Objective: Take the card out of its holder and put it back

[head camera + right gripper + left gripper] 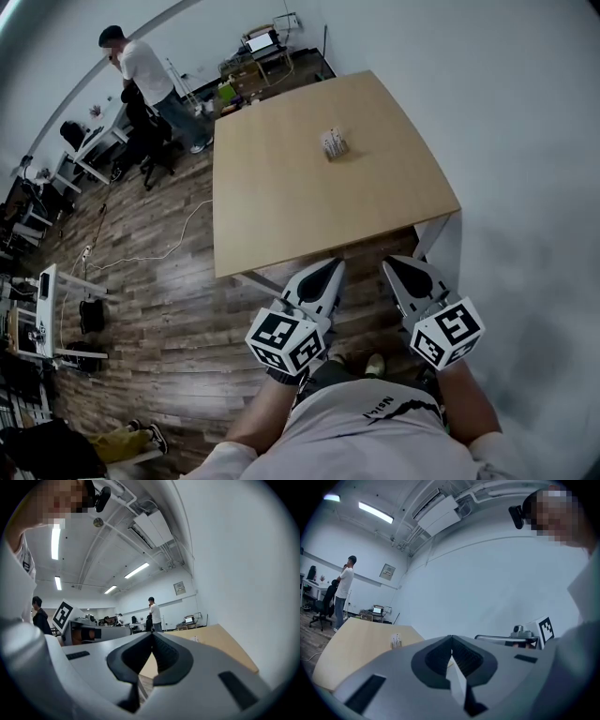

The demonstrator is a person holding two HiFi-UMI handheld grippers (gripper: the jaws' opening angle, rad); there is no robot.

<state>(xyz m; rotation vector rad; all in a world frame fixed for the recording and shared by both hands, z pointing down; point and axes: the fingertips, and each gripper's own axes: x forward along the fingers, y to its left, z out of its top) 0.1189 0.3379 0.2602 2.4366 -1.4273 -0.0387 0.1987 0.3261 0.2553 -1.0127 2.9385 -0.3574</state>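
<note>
Sitting on table (281, 211), toward far side: card (332, 139) upright in holder (337, 151). Left gripper (334, 266), right gripper (390, 263) just off table's near edge, both pinched together, empty.

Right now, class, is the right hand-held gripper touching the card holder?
Apart. The head view shows the right hand-held gripper back at the near edge of the table, with bare tabletop between it and the card holder.

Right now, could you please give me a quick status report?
Left gripper and right gripper shut, empty, at the table's near edge. Card in its holder, mid-table, untouched. Nothing in the way.
</note>
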